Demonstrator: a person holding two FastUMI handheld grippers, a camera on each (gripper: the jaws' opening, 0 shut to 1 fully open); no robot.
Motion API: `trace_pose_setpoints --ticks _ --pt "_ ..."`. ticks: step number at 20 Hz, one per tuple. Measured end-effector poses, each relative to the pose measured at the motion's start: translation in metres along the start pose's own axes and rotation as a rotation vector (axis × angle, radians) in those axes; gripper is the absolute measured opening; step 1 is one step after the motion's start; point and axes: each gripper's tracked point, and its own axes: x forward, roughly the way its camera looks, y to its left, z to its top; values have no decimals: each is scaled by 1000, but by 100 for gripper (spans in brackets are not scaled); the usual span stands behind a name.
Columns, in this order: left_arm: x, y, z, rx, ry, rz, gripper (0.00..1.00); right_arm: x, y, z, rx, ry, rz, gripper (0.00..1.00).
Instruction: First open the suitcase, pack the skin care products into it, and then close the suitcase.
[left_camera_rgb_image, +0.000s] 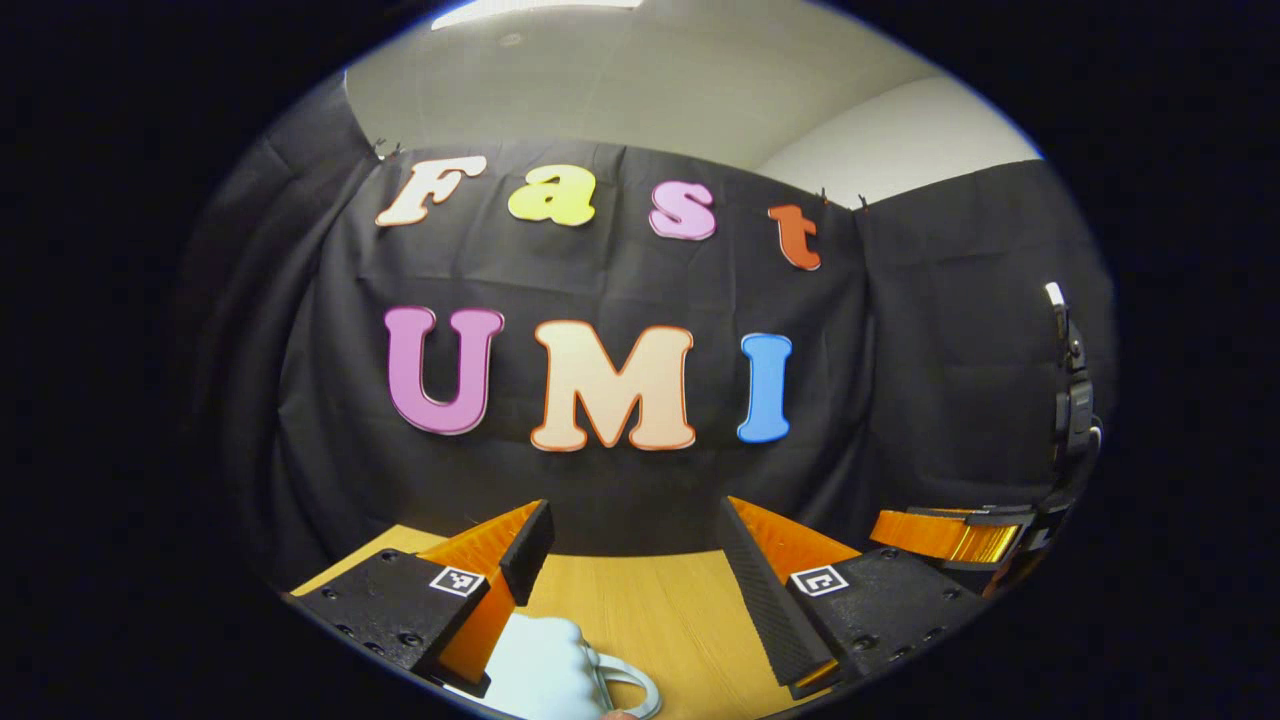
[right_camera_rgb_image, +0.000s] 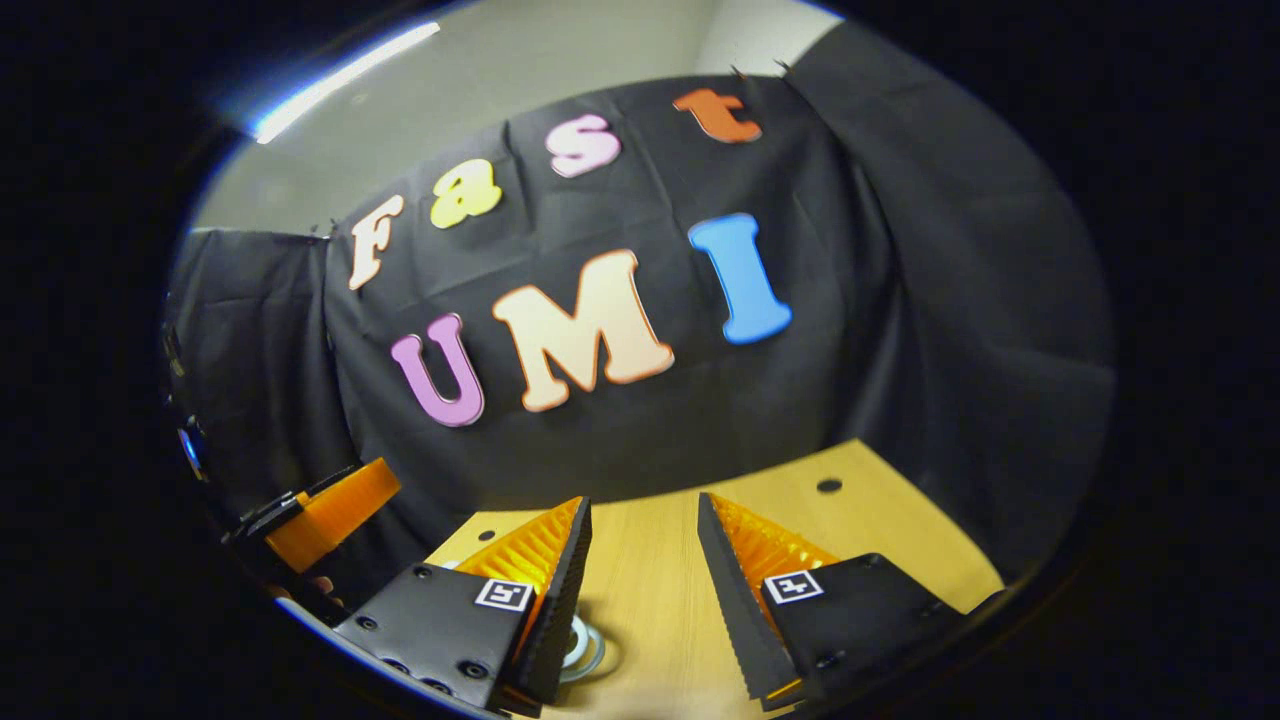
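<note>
Both orange-and-black tongs, left (left_camera_rgb_image: 635, 560) and right (right_camera_rgb_image: 645, 560), stand apart over the pale wooden table (left_camera_rgb_image: 650, 610), risking a blind grab since no suitcase is visible.

Left gripper (left_camera_rgb_image: 635, 560) and right gripper (right_camera_rgb_image: 645, 555) both hover level with jaws spread wide (nothing between them), side by side.

recording booth, lab-like, not home: black cloth wall (left_camera_rgb_image: 620, 480) draped and clipped along top edge, plain pale ceiling (left_camera_rgb_image: 640, 80) with strip light (right_camera_rgb_image: 340, 80) above, bare wooden tabletop (left_camera_rgb_image: 650, 610) with round hole (right_camera_rgb_image: 829, 485) near edge.
</note>
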Motion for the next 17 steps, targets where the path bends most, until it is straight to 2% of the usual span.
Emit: trace_pose_setpoints --ticks 2,3,4,5,8,13,17 --pt "-2 -7 4 7 -24 -11 93 -7 11 19 -57 -78 7 72" --pt "-4 -9 5 0 -26 -27 94 -13 17 24 -74 -105 15 80" --pt "-5 -11 5 -6 -24 -40 95 -16 23 26 -86 -121 25 77" --pt "-7 -14 3 -12 -16 -46 95 -20 30 27 -93 -132 43 86" --pt "-9 -19 0 -21 0 -46 94 -28 41 34 -137 -175 63 96" --pt "-7 -16 -9 11 28 -28 95 -44 65 52 -236 -257 90 98" --pt "-5 -17 -8 40 34 -22 95 -45 73 52 -238 -263 104 97"
